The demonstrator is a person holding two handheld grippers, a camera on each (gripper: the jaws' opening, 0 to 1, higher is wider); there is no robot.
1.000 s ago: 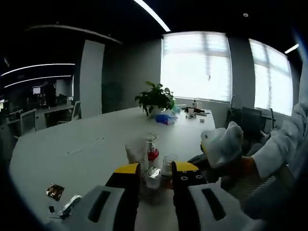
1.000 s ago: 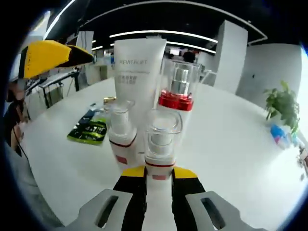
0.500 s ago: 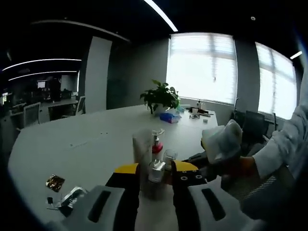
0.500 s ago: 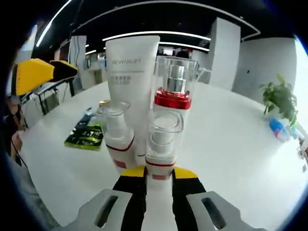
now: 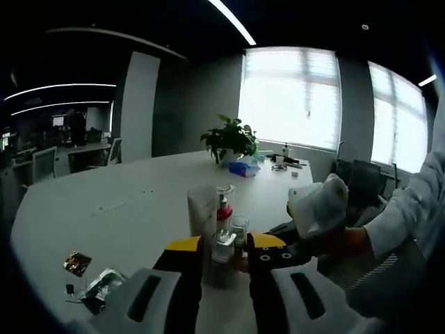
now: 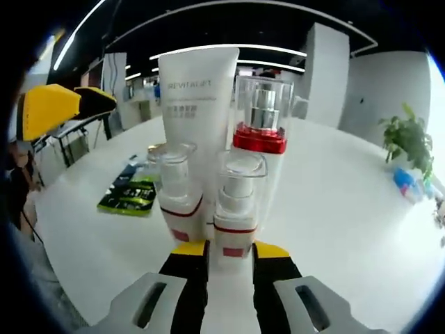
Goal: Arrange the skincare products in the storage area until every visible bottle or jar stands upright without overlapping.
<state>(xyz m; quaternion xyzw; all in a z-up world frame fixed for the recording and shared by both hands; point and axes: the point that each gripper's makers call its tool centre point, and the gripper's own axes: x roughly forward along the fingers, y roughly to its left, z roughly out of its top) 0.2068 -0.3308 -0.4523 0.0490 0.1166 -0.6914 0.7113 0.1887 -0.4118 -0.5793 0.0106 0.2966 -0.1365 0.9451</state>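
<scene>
Four skincare products stand upright in a tight cluster on the white worktop (image 6: pixel 334 216). Nearest is a small clear-capped pump bottle (image 6: pixel 237 209), its base between the yellow-tipped jaws of the right claw (image 6: pixel 224 252). Just beside it stands a second small pump bottle (image 6: pixel 178 202). Behind them rise a white tube (image 6: pixel 197 125) and a taller red-collared bottle (image 6: pixel 261 146). A green packet (image 6: pixel 129 195) lies flat farther along the worktop. The left claw (image 6: pixel 59 108) hangs above.

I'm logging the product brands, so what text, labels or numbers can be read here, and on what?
"REVITALIFT": on the white tube, upper front, right gripper view.
Smaller lines under it on the tube: too blurred to read.
Red label patches on the two small pump bottles: unreadable.
Green and black sachet on the table: print too small to read.
</scene>
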